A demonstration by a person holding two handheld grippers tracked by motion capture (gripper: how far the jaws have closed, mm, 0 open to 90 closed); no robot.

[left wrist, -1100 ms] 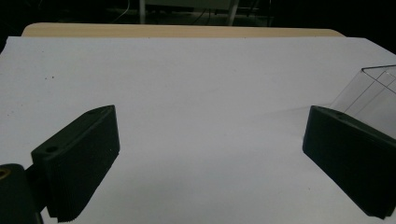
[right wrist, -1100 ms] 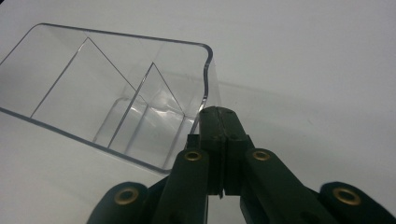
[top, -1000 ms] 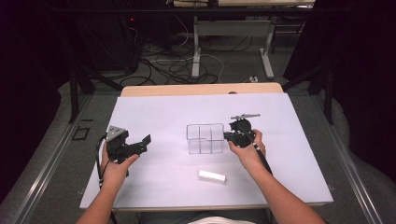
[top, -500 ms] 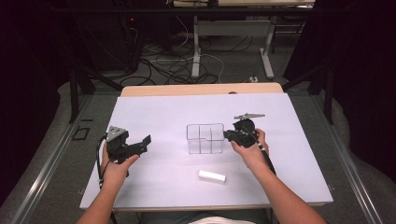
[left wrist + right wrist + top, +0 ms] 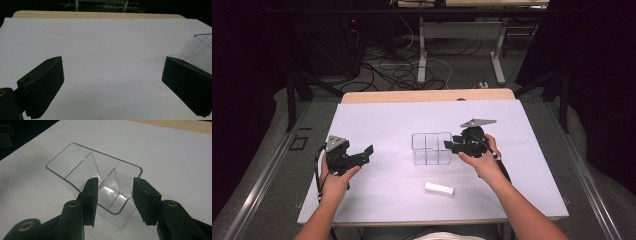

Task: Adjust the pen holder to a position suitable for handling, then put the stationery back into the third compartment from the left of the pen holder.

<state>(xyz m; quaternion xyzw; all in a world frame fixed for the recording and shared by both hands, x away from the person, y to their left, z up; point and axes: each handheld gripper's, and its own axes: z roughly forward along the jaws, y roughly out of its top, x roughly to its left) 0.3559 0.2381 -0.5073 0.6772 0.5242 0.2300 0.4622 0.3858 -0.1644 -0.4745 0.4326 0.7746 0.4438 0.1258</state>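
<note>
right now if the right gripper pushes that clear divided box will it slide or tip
The clear box looks thin-walled and empty, so probably light. It sits low and flat on the smooth white table, so it likely slides, not tips. Glossy walls may slip between the pads.

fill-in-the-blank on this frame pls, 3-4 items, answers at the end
1. The clear box is split into ____ compartments.
2. The right tongs have just been opening, and their jaws stand at the box's near ____.
3. The white cylinder lies on the table, nearer the person than the ____.
4. The left tongs stand open with ____ between the jaws.

Missing words: three; corner; box; nothing
</note>
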